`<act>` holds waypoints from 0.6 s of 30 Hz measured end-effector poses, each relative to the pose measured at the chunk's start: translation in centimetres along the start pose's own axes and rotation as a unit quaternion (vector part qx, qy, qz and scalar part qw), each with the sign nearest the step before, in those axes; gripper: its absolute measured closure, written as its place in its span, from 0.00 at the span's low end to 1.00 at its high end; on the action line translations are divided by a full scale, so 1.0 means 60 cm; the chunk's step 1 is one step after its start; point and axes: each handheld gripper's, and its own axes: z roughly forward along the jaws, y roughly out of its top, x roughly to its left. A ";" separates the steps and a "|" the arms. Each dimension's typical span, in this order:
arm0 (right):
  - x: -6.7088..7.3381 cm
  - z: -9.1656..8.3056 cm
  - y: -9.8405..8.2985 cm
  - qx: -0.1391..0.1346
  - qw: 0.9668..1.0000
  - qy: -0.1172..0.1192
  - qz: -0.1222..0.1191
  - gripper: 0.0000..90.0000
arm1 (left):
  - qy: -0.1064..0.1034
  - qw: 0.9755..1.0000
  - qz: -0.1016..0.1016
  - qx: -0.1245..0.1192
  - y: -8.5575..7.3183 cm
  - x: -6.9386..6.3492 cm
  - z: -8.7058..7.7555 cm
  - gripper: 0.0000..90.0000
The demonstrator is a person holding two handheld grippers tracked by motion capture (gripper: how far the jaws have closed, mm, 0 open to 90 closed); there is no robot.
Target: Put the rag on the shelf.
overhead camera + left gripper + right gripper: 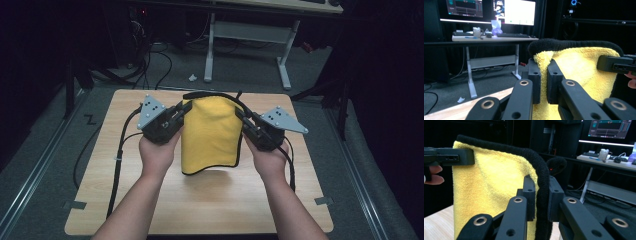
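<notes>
With both hands up off the tabletop (210,200), I've got the yellow towel (210,132) hanging between them: left claw (181,112) pinching its top left corner, right claw (241,116) pinching the black-trimmed top right corner.

- The yellow cloth (579,67) runs off the bottom edge of the left gripper view, so its lower hem there cannot be seen.
- The cloth's far face is hidden in the high view.
- Beyond the cloth, the monitors (489,11) show blurred screens (text unreadable), cut by the top edge.
- Small items near the keyboard (512,35) cannot be told.
</notes>
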 end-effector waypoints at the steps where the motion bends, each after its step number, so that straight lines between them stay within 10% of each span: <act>1: -0.001 0.001 0.003 -0.002 1.000 -0.001 -0.002 0.90 | 0.001 1.000 -0.001 -0.002 0.002 0.001 0.001 0.94; 18: -0.017 0.013 0.027 -0.005 1.000 -0.008 0.000 0.90 | -0.001 1.000 0.015 -0.002 0.028 0.011 0.024 0.94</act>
